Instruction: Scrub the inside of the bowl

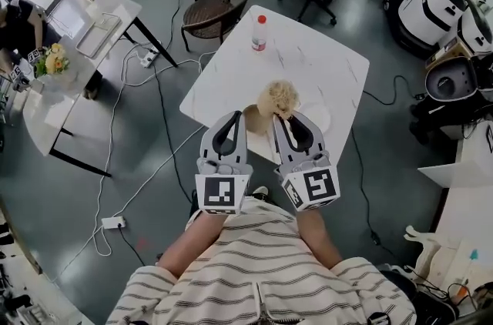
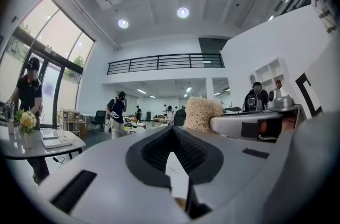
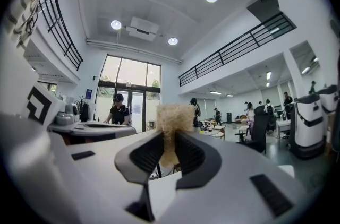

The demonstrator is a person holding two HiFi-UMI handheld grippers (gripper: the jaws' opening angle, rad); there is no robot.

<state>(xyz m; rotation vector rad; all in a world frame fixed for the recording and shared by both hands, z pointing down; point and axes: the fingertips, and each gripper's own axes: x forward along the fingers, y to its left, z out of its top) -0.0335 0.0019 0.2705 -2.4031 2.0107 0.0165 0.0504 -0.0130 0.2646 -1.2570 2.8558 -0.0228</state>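
My left gripper (image 1: 233, 115) has its fingers drawn together with nothing between them. I judge it is idle, waiting to steady the bowl (image 1: 253, 118), which sits on the desk (image 1: 308, 61) just right of these fingertips and left of the other pair. My right gripper (image 1: 283, 119) has its fingers clamped on the straw-coloured scrubber (image 1: 277, 96), whose tuft sticks out past the tips, ready to go down into the bowl. A bottle (image 1: 259, 32) stands well beyond both.

Only the head view shows the bowl and its place between my grippers. The left gripper view (image 2: 172, 130) confirms the empty closed tips. The right gripper view (image 3: 169, 135) shows the scrubber (image 3: 172, 114) squeezed between the pads.
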